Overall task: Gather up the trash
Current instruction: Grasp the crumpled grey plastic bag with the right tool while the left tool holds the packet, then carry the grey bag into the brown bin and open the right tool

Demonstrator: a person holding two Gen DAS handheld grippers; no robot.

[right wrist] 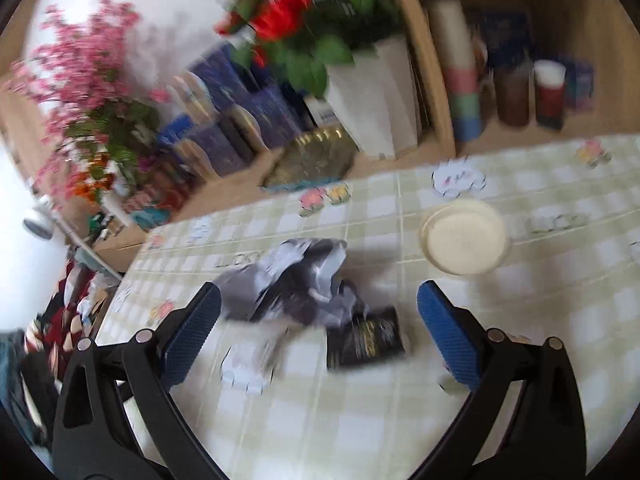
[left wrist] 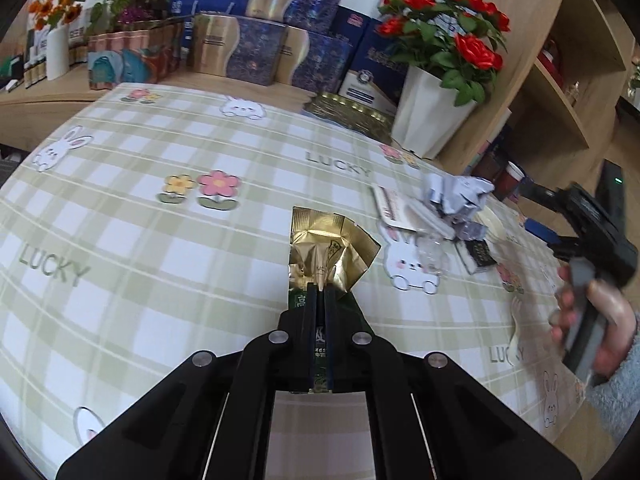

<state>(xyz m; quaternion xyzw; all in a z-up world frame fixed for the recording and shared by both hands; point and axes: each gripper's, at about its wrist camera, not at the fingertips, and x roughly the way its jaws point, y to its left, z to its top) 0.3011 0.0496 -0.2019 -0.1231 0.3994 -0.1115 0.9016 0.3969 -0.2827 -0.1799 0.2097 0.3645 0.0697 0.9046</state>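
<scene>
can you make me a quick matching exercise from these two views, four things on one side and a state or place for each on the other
Things:
1. left claw
2. right claw
3. crumpled grey paper
4. red roses

States or places:
A. in a white pot beside the shelf
B. open over the trash pile
C. shut on a gold wrapper
D. lying on the checked tablecloth

Pairs: 1-C, 2-B, 3-D, 4-A
</scene>
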